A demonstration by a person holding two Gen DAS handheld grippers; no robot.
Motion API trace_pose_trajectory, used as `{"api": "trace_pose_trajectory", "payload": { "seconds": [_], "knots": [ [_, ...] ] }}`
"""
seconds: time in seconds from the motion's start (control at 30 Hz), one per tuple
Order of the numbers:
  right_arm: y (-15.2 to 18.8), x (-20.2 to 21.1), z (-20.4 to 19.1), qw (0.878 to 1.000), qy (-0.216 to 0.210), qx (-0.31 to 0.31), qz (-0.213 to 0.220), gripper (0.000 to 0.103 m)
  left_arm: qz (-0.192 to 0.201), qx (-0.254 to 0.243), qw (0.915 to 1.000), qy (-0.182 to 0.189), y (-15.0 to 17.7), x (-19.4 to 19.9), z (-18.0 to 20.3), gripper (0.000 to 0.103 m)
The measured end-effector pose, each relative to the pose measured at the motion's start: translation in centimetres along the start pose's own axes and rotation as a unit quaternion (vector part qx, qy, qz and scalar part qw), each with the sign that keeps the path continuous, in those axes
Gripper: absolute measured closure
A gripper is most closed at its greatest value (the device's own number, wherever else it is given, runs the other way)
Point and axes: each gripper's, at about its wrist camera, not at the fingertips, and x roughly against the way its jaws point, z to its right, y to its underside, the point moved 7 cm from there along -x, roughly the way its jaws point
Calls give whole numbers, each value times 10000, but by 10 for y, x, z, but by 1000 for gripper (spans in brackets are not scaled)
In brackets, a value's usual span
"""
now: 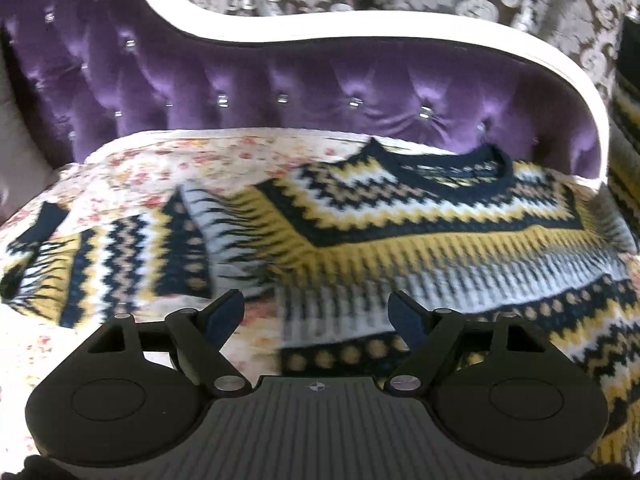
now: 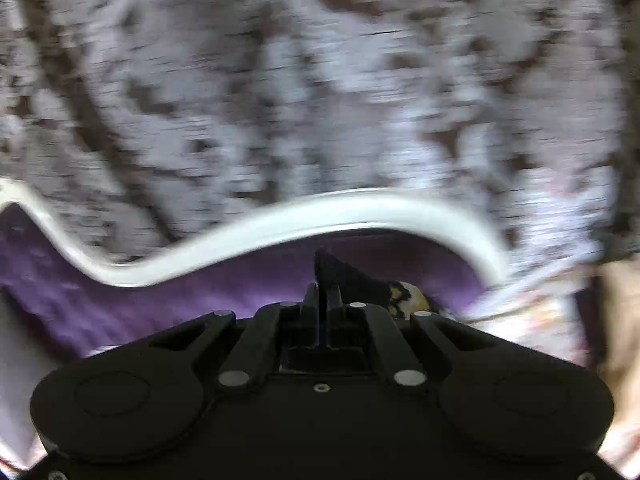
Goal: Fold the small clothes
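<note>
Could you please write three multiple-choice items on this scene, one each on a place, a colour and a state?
1. Where does the navy, yellow and white zigzag knit sweater lie?
A. on the floral bed cover
B. on a wooden floor
C. in a basket

2. What colour is the tufted velvet headboard?
A. green
B. purple
C. red

3. How do the jaws of the left gripper stand?
A. shut on the sweater
B. shut on nothing
C. open, holding nothing

Answers: 1 A, floral cloth shows around the sweater; 2 B, the buttoned padding is purple; 3 C, the jaws stand wide apart above the sweater's hem.
</note>
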Motion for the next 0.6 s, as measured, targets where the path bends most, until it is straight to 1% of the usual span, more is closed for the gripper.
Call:
{"api": "trace_pose_trajectory", "payload": {
  "seconds": [0.1,0.2,0.33,0.4,0.43,0.47,0.5,0.57,0.6],
  "knots": [
    [16,-38,-62,9979,-582,101,-277,95,14,132,9998,-144,0,1,-19,25],
    [47,-84,-117,9928,-1039,95,-585,95,-17,261,9994,-225,1,1,-35,25],
    [102,-144,-177,9848,-1366,138,-1062,95,-70,339,9988,-338,4,-1,-50,25],
    [131,-169,-197,9804,-1464,137,-1310,95,-87,382,9985,-385,3,-3,-56,25],
    [146,-182,-207,9790,-1471,253,-1386,92,-93,408,9983,-403,3,-2,-59,25],
    [158,-186,-214,9772,-1523,338,-1442,82,-111,447,9981,-408,3,-3,-61,25],
    [167,-191,-219,9747,-1593,334,-1530,82,-126,473,9979,-413,3,-3,-63,25],
    [177,-185,-213,9709,-1772,166,-1603,82,-145,505,9977,-424,3,-4,-66,25],
    [176,-178,-207,9720,-1765,186,-1543,81,-147,515,9977,-425,3,-4,-67,25]
  ]
}}
